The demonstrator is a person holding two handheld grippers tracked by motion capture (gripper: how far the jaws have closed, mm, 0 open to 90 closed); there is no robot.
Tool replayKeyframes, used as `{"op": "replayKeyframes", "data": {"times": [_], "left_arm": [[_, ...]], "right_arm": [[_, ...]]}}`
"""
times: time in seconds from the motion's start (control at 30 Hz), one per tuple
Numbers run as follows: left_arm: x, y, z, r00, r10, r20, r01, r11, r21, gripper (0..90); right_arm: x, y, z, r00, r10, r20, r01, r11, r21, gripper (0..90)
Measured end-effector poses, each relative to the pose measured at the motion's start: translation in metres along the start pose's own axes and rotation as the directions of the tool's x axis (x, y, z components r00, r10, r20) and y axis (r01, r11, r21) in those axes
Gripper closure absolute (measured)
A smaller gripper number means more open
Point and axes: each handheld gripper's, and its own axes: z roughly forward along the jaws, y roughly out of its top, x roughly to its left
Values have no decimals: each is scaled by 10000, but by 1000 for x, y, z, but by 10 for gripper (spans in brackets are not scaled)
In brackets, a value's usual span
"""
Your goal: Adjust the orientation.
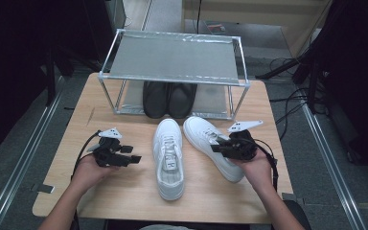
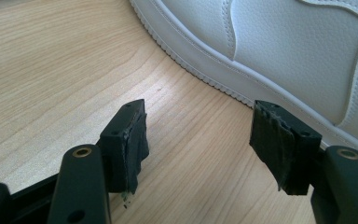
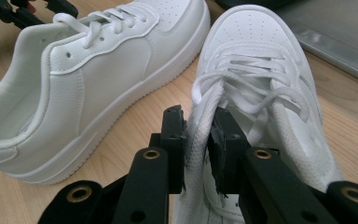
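Observation:
Two white sneakers lie on the wooden table [image 1: 124, 191]. The left sneaker [image 1: 168, 158] lies in the middle, toe toward the rack. The right sneaker [image 1: 211, 143] is angled beside it, and my right gripper [image 1: 219, 148] is shut on the side of its collar; in the right gripper view the pads of that gripper [image 3: 200, 149] pinch the white padded collar of the right sneaker [image 3: 256, 79], with the left sneaker [image 3: 88, 79] next to it. My left gripper [image 1: 130, 154] is open just left of the middle sneaker; between the jaws of the left gripper [image 2: 198, 149] lies bare wood, with the sneaker's sole [image 2: 205, 79] just beyond.
A metal shoe rack [image 1: 172, 57] with a mesh top shelf stands at the back of the table. A pair of black shoes [image 1: 168, 98] sits on its lower shelf. Cables trail on the floor to the right.

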Motion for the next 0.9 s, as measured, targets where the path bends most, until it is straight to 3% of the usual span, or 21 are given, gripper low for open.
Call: {"op": "replayKeyframes", "data": {"times": [0.47,0.6,0.8,0.9], "left_arm": [[-2,1,2,10000,84,12,-84,10000,42,367],[-4,3,2,9998,175,39,-175,9998,-103,367],[-6,7,6,9996,292,57,-292,9996,-39,369],[-7,9,8,9993,349,108,-349,9994,11,370]], "right_arm": [[11,4,8,9999,-123,-20,123,9999,-60,770],[9,4,8,9994,13,-345,-18,9999,-145,694],[1,2,-12,9978,302,-590,-385,9885,-1462,675],[-6,-2,-20,9978,522,-408,-580,9858,-1579,677]]}}
